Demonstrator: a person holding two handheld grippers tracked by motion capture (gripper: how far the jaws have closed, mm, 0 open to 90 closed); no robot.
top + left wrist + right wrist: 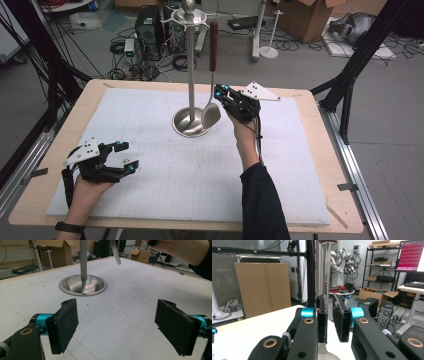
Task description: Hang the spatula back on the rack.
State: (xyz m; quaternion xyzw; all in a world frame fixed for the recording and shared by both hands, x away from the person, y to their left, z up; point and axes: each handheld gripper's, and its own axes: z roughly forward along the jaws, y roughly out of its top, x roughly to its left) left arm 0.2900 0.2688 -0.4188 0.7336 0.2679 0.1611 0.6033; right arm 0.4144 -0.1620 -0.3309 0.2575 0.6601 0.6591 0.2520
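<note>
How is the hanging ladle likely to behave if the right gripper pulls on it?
The ladle looks like rigid metal, so it probably won't flex. Hanging upright from the stand, it would likely swing. Its polished shaft may slip between the right gripper pads.

Silver steel, reddish-brown wood and black-and-teal tools on a white gridded mat

The stand is polished silver from its ball top to its dished base, and beside it the ladle shows a silver bowl and shaft under a reddish-brown handle. Around the stand, the mat is white with a faint grey grid and a few dark specks, framed by the pale wood of the table. The right gripper and left gripper are black with teal joints, brass-coloured rivets and light grey plates; a sleeve near the ladle is dark navy.
</note>
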